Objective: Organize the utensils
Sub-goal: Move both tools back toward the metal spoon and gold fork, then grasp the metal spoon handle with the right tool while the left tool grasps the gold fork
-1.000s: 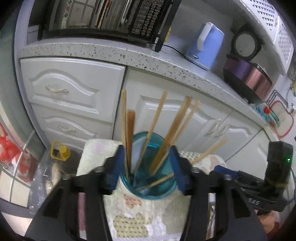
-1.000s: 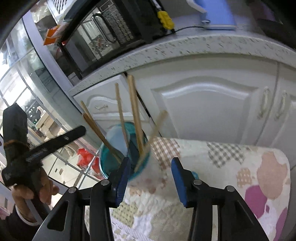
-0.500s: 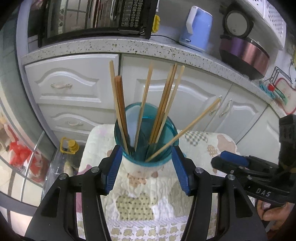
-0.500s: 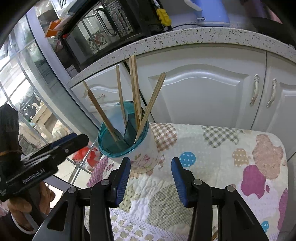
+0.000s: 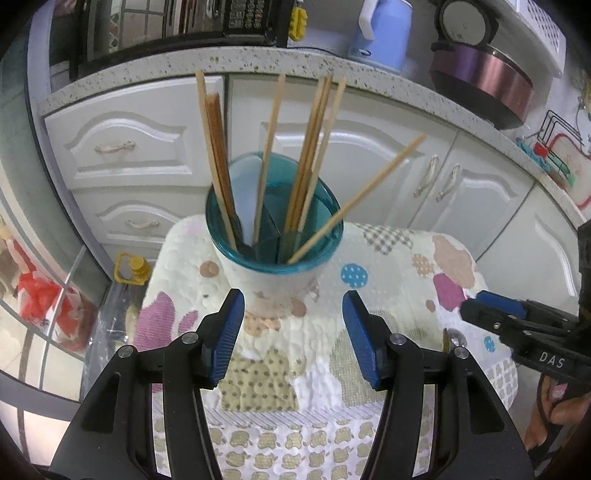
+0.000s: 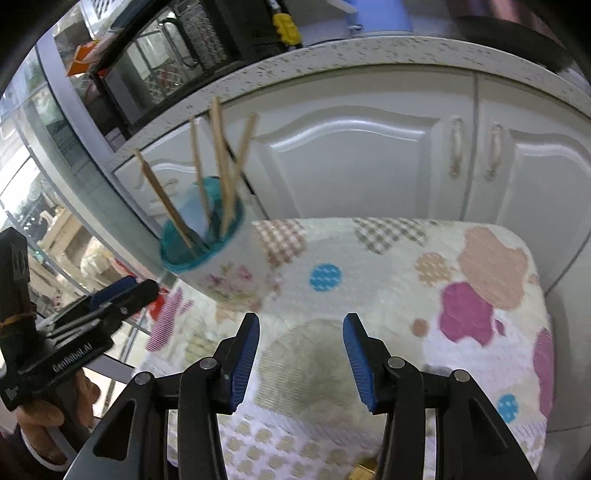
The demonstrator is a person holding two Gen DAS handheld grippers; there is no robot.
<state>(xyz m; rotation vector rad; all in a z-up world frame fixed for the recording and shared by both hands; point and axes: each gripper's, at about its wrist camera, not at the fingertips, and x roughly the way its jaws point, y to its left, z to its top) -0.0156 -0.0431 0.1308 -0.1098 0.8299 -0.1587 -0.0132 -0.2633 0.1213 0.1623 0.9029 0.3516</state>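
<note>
A white flowered utensil cup (image 5: 273,284) with a teal rim stands on the quilted cloth, with several wooden chopsticks (image 5: 314,147) leaning in it. My left gripper (image 5: 293,314) is open just short of the cup; its blue pads flank the base without touching. In the right wrist view the cup (image 6: 221,273) sits at the left, blurred, chopsticks (image 6: 221,173) sticking up. My right gripper (image 6: 301,343) hovers over the cloth to the cup's right, jaws opening, nothing between them. Each gripper shows in the other's view: the right gripper (image 5: 495,314), the left gripper (image 6: 122,295).
A patchwork quilt (image 6: 406,280) covers the small table. White cabinets (image 5: 369,166) and a speckled counter (image 5: 258,62) stand close behind, with a microwave, a blue kettle (image 5: 380,33) and a purple cooker (image 5: 484,81). A yellow-capped bottle (image 5: 133,269) stands on the floor at left.
The left gripper has drawn back and down, so the cup, first between its fingers, now stands beyond the tips. The right gripper has shifted right, and the cup has slid to the left of its view.
</note>
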